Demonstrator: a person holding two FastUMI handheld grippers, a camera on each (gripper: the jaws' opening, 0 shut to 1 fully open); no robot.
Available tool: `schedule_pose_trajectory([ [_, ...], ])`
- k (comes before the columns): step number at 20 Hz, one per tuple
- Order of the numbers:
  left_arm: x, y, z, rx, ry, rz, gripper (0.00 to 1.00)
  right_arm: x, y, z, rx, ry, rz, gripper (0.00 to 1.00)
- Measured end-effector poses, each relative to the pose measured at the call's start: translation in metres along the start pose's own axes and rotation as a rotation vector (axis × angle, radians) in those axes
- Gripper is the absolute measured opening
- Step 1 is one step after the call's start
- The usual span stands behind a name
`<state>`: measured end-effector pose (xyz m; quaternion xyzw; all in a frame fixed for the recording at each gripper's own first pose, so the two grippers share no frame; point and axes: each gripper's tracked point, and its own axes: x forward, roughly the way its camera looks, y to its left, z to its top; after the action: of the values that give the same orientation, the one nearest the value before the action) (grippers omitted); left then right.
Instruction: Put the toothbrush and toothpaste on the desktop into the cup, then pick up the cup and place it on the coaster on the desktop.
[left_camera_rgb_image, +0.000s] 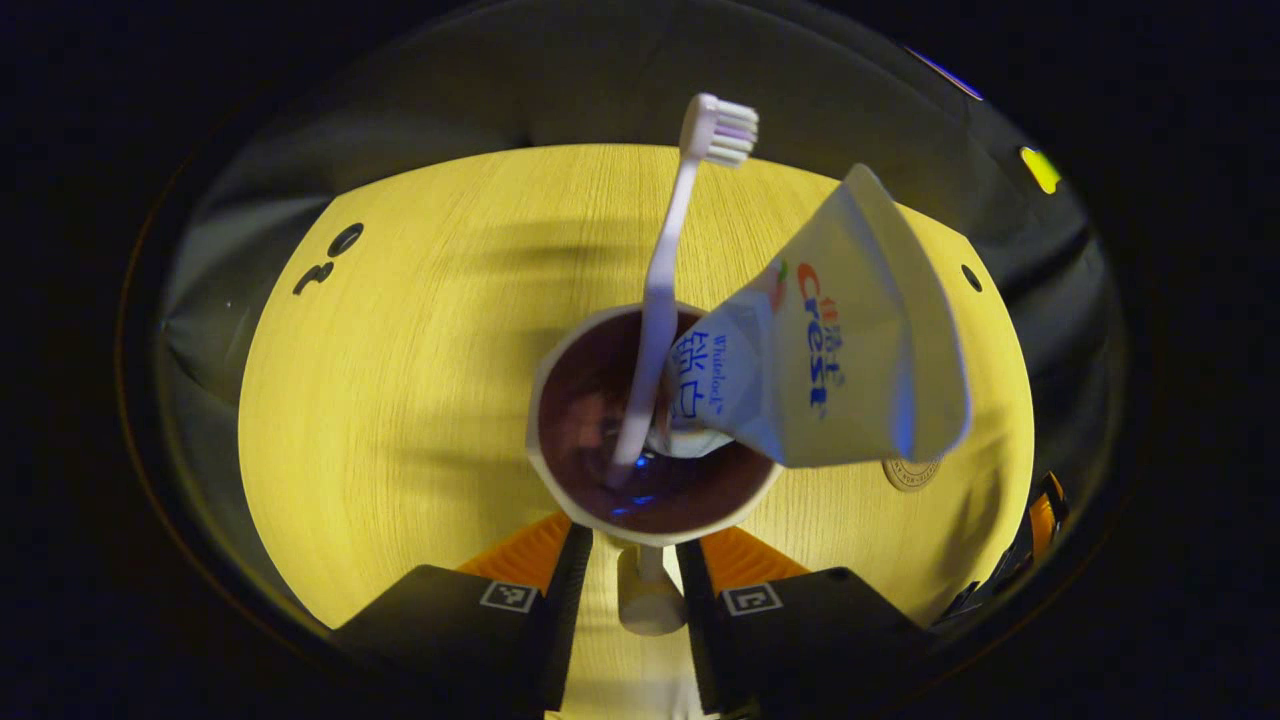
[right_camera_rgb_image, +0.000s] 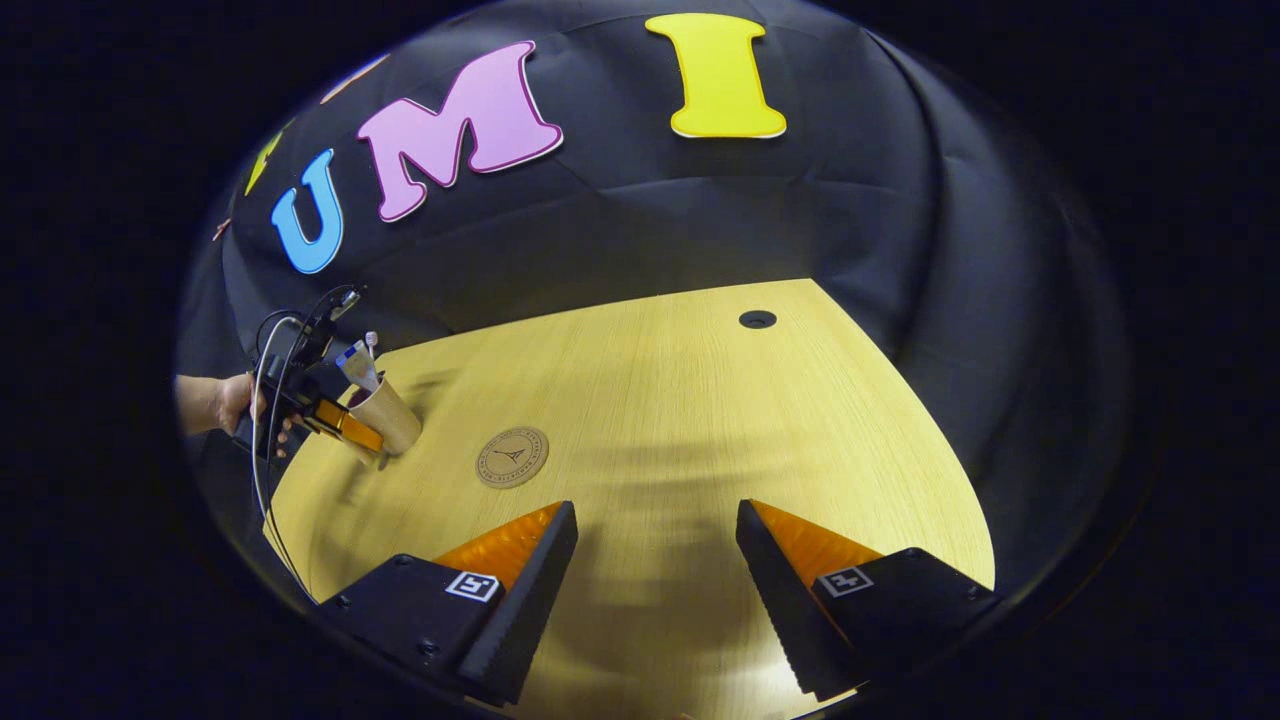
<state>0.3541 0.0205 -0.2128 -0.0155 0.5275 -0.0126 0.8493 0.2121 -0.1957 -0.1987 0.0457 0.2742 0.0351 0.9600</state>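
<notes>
A cup (left_camera_rgb_image: 560, 400) with a dark inside holds a white toothbrush (left_camera_rgb_image: 665, 270), bristles up, and a white toothpaste tube (left_camera_rgb_image: 850, 340) leaning right. My left gripper (left_camera_rgb_image: 637, 560) is shut on the cup's handle (left_camera_rgb_image: 648, 600), which sits between the two fingers. In the right gripper view the cup (right_camera_rgb_image: 392, 415) hangs tilted in the left gripper (right_camera_rgb_image: 345, 425) at the table's left side, with a hand (right_camera_rgb_image: 235, 400) behind it. The round coaster (right_camera_rgb_image: 512, 457) lies flat just right of the cup. The coaster (left_camera_rgb_image: 912, 472) peeks out under the tube. My right gripper (right_camera_rgb_image: 655, 560) stands open over bare table.
The light wooden table (right_camera_rgb_image: 700, 420) has a cable hole (right_camera_rgb_image: 757, 319) near its far edge and further holes (left_camera_rgb_image: 345, 238) on the other side. Black cloth wall rises behind the table. Cables (right_camera_rgb_image: 265, 440) trail from the left gripper.
</notes>
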Motion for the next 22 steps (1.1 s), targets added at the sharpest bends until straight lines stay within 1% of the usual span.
schedule_pose_trajectory([
  [1, 0.001, -0.003, -0.001, 0.009, 0.008, -0.008, 0.51, 0.0, 0.001, 0.0, -0.001, 0.001, 0.0, 0.98],
  [2, 0.002, -0.003, 0.0, 0.021, 0.011, -0.003, 0.39, 0.0, 0.001, 0.0, 0.0, 0.003, 0.002, 0.98],
  [3, 0.002, -0.003, 0.0, 0.036, 0.021, 0.004, 0.36, 0.0, 0.002, 0.0, 0.002, 0.005, 0.004, 0.98],
  [4, 0.001, -0.004, -0.001, 0.048, 0.028, 0.006, 0.28, 0.0, 0.004, -0.001, 0.005, 0.007, 0.006, 0.98],
  [5, 0.002, -0.004, -0.001, 0.053, 0.031, 0.007, 0.33, -0.001, 0.005, -0.002, 0.006, 0.009, 0.009, 0.98],
  [9, 0.0, -0.004, 0.002, 0.033, 0.002, 0.014, 0.29, -0.003, 0.007, -0.005, -0.001, 0.019, 0.014, 0.98],
  [13, -0.001, -0.003, 0.004, 0.076, -0.039, 0.035, 0.27, -0.003, 0.004, -0.005, 0.0, 0.023, 0.008, 0.98],
  [15, -0.006, -0.008, 0.007, 0.085, -0.057, 0.018, 0.27, -0.004, 0.002, -0.005, 0.006, 0.024, 0.004, 0.98],
  [16, -0.009, -0.009, 0.009, 0.095, -0.064, 0.011, 0.31, -0.004, 0.002, -0.005, 0.007, 0.023, 0.003, 0.98],
  [17, -0.011, -0.011, 0.01, 0.108, -0.069, 0.005, 0.27, -0.005, 0.001, -0.005, 0.006, 0.023, 0.001, 0.98],
  [18, -0.015, -0.018, 0.011, 0.125, -0.073, -0.001, 0.27, -0.005, 0.0, -0.005, 0.006, 0.022, -0.002, 0.98],
  [19, -0.019, -0.026, 0.011, 0.143, -0.073, -0.011, 0.31, -0.006, -0.001, -0.004, 0.01, 0.021, -0.002, 0.98],
  [20, -0.022, -0.037, 0.011, 0.157, -0.077, -0.02, 0.27, -0.007, -0.001, -0.003, 0.014, 0.019, -0.003, 0.98],
  [22, -0.027, -0.057, 0.012, 0.185, -0.082, -0.045, 0.27, -0.01, -0.003, -0.001, 0.018, 0.01, -0.006, 0.98],
])
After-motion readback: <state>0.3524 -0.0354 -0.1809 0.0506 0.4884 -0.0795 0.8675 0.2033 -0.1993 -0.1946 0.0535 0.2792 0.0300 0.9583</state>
